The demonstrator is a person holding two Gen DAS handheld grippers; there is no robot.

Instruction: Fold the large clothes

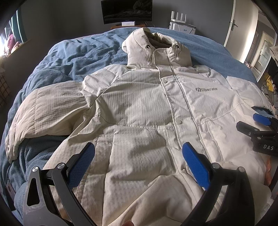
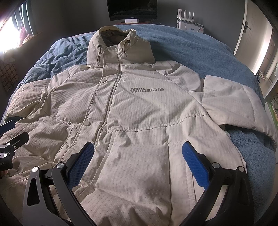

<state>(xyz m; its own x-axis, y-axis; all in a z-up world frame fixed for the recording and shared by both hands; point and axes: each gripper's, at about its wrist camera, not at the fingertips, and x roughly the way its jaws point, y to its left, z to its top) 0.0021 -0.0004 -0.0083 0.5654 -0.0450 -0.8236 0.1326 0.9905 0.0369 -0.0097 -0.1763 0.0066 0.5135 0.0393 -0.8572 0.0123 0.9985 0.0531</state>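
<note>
A cream hooded puffer jacket [image 1: 139, 104] [image 2: 139, 107] lies front-up and spread flat on a blue blanket [image 1: 73, 52] [image 2: 191, 47], hood at the far end, both sleeves out to the sides. My left gripper [image 1: 139, 153] hovers open over the lower left front panel, with nothing between its blue pads. My right gripper [image 2: 138, 151] hovers open over the lower right front, near the pocket seam. In the left wrist view the right gripper [image 1: 260, 126] shows at the right edge; in the right wrist view the left gripper [image 2: 10, 137] shows at the left edge.
Beyond the bed stand a dark monitor [image 1: 127, 11] [image 2: 133, 9] and a white router [image 1: 180, 20] [image 2: 188, 19]. A door [image 1: 232, 22] is at the right, a bright window [image 1: 7, 38] at the left. Clutter [image 1: 271, 81] sits beside the bed on the right.
</note>
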